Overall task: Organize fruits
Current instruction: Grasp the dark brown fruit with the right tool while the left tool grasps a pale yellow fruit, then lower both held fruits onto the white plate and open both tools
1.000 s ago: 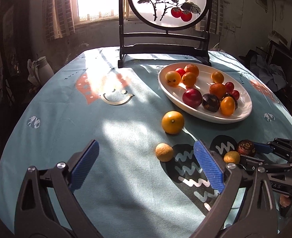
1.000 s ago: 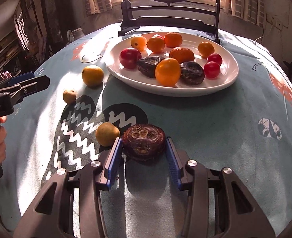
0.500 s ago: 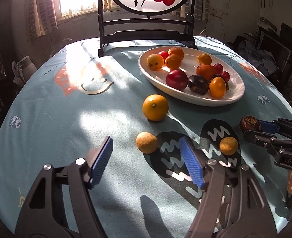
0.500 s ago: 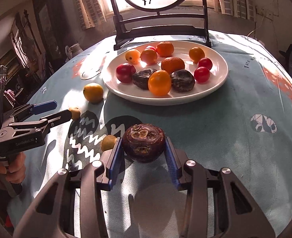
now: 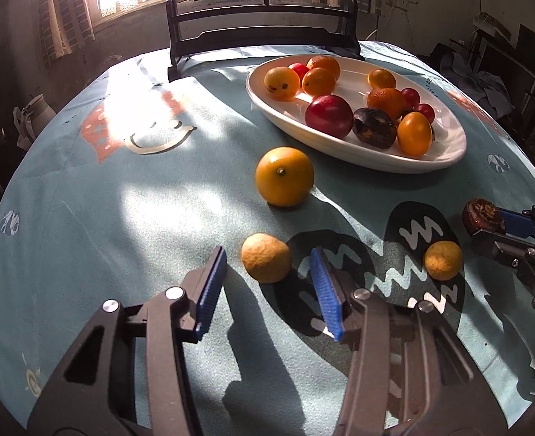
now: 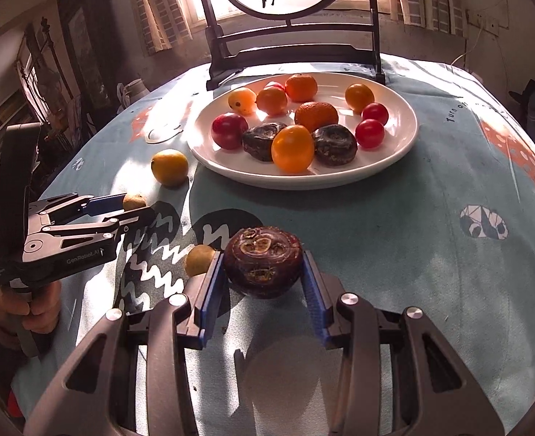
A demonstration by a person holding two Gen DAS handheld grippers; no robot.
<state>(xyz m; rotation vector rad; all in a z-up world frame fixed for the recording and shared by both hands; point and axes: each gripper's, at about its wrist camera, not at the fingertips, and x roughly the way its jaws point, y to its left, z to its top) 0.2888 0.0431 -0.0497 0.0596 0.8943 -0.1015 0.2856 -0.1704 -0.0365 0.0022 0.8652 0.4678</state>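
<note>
My left gripper (image 5: 267, 272) hangs low over the cloth, its jaws closing around a small tan fruit (image 5: 266, 262). A gap shows on each side, so the blue pads (image 5: 213, 283) are clear of the fruit. My right gripper (image 6: 264, 272) is shut on a dark brown knobbly fruit (image 6: 262, 261), held a little above the cloth. The left wrist view shows that fruit (image 5: 483, 212) at the far right. A white oval plate (image 6: 304, 181) holds several orange, red and dark fruits. An orange (image 5: 284, 176) and a small yellow fruit (image 5: 443, 259) lie loose on the cloth.
A black stand with a round painted screen (image 5: 264, 32) rises behind the plate (image 5: 376, 163). The round table wears a blue patterned cloth (image 5: 122, 218) that curves away at its edges. A person's hand (image 6: 24, 309) grips the left tool's handle. A white jug (image 5: 35, 116) sits off the table's left.
My left gripper has come down and forward to the small tan fruit, and its jaws have narrowed from wide open. The right gripper still holds the dark fruit, nearly in place.
</note>
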